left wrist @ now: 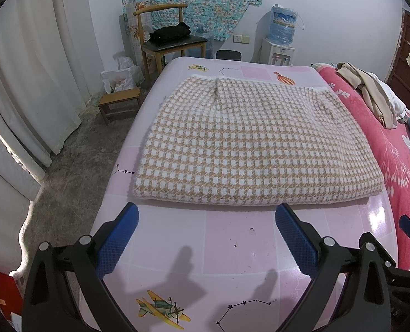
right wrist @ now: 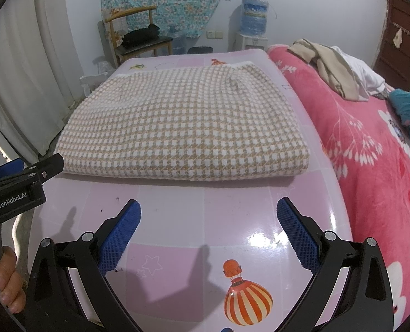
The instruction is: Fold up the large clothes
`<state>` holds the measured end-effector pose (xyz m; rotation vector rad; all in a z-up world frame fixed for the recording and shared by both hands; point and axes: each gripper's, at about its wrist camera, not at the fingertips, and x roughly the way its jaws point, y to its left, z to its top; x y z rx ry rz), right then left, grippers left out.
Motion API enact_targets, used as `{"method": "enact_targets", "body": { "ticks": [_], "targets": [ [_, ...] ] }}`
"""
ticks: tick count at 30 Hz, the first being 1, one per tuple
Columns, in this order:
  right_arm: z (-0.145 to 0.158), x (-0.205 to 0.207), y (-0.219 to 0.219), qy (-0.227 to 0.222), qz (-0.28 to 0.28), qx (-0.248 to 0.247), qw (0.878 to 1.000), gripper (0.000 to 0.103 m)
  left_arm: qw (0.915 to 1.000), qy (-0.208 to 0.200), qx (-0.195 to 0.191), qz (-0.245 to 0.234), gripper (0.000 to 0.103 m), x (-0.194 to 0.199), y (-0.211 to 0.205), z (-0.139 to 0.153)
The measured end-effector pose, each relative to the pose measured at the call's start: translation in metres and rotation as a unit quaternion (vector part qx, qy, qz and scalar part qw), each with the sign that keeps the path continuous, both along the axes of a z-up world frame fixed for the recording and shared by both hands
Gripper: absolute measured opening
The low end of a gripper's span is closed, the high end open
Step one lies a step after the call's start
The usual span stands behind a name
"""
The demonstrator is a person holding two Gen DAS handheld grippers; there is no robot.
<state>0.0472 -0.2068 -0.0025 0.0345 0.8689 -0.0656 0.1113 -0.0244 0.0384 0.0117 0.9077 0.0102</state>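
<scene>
So the houndstooth knit garment (left wrist: 249, 141) is sitting in a pretty neat thick rectangle on the pink desk (left wrist: 227, 249), folded edge facing the claws, white trim along the far side of the garment. Looks close to done, maybe one more fold or just a tidy-up.

Left claw (left wrist: 206, 238) is wide open with nothing in it, hovering just short of the garment's near edge. Right claw (right wrist: 209, 233) is the same: spread wide, empty, also just short of that edge.

Stuff that could go wrong, I reckon:
- The stack is thick and fuzzy, so a pinch at the near edge might only catch the top layer and peel the whole fold apart.
- The desk looks glossy, so pushing a finger under the garment could just slide it away toward the far end.
- The right side of the garment sits near the desk edge by the red floral bed (right wrist: 376, 149), so an uneven lift could drag it over there.
</scene>
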Motion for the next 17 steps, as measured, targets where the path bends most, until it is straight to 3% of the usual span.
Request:
{"method": "enact_targets", "body": {
  "ticks": [17],
  "targets": [
    [-0.0038,-0.0022,-0.0038,-0.001,0.001,0.0,1.0,0.095,1.0,0.002,-0.003,0.003,0.097,0.0006,-0.0004,-0.0009]
  ]
}}
